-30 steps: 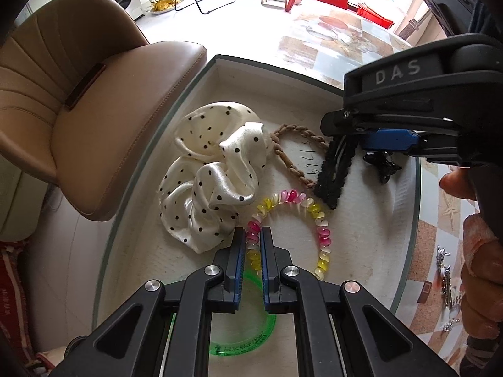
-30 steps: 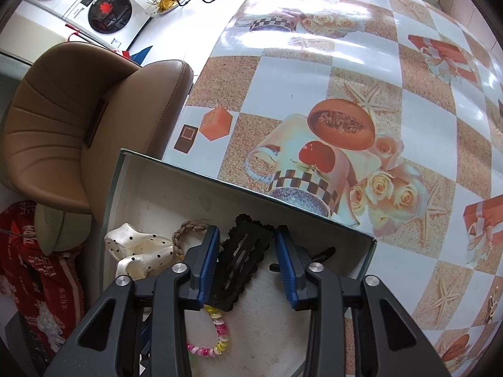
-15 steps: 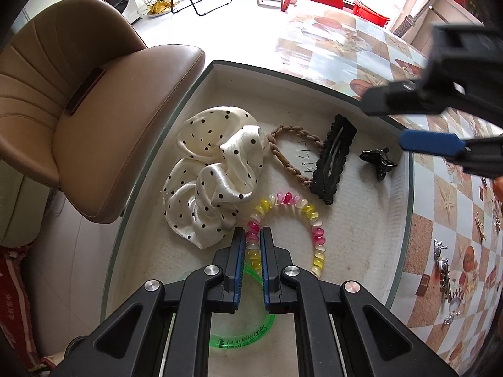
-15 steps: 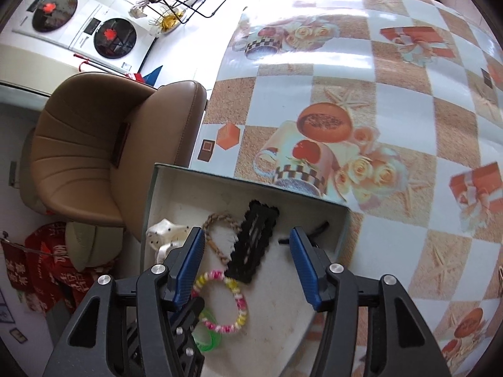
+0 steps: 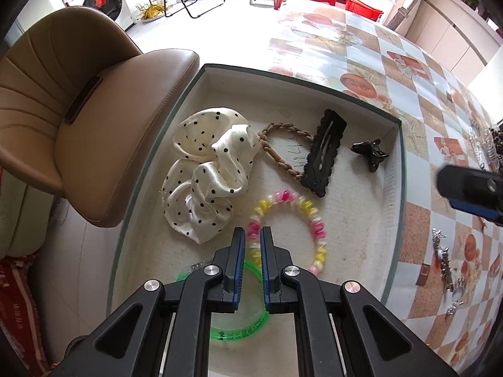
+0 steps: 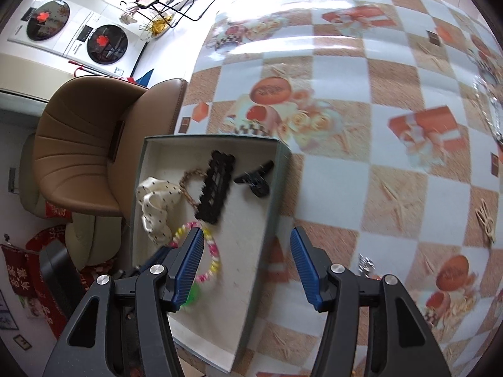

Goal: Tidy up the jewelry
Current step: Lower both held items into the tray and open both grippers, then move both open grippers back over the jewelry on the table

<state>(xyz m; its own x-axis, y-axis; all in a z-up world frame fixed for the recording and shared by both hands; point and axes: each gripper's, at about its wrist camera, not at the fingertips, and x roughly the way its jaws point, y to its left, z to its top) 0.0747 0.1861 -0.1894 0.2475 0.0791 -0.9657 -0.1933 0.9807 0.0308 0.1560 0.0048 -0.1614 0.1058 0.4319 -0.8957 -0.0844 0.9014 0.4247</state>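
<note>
An open grey box (image 5: 301,78) on the table holds a polka-dot scrunchie (image 5: 207,169), a braided brown hair tie (image 5: 283,154), a black snap clip (image 5: 323,152), a black claw clip (image 5: 369,154), a pink-and-yellow beaded bracelet (image 5: 311,216) and a green bangle (image 5: 245,330). My left gripper (image 5: 252,235) hangs shut over the bracelet's near end, holding nothing. My right gripper (image 6: 246,240) is open and empty, above the box's right wall (image 6: 276,188). The snap clip (image 6: 217,187) lies free in the box, well ahead of it.
A brown padded chair (image 5: 94,125) stands against the box's left side. On the patterned tablecloth (image 6: 345,110) to the right lie loose silver pieces (image 5: 443,260) and a beige clip (image 6: 485,220). The box sits at the table's edge.
The right gripper let go of the black snap clip, which now lies in the box. It opened wider and drew back up and to the right. The left gripper stayed put.
</note>
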